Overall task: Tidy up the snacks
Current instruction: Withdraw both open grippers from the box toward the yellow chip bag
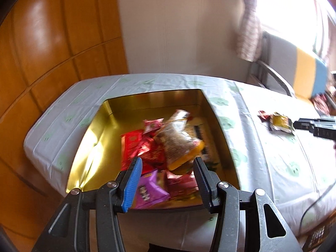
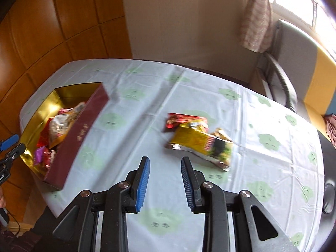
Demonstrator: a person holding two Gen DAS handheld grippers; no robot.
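A box with a gold lining [image 1: 151, 98] and maroon outer walls [image 2: 79, 134] sits at the table's left end. Inside it lie several snack packets, among them a clear bag with a yellow end [image 1: 180, 142], red packets [image 1: 134, 145] and a purple one [image 1: 149, 189]. My left gripper [image 1: 168, 163] hovers over the box's near side, open, with nothing between its fingers. Mid-table lie a yellow packet [image 2: 199, 145] and a red packet [image 2: 184, 119] behind it. My right gripper [image 2: 166, 161] is open and empty, just short and left of the yellow packet.
A white cloth with green prints [image 2: 130, 109] covers the table. A wooden panelled wall [image 1: 42, 52] stands left, a padded chair [image 2: 294, 63] and a curtain [image 2: 256, 16] at the back right. A dark cable [image 1: 315, 201] crosses the table's right edge.
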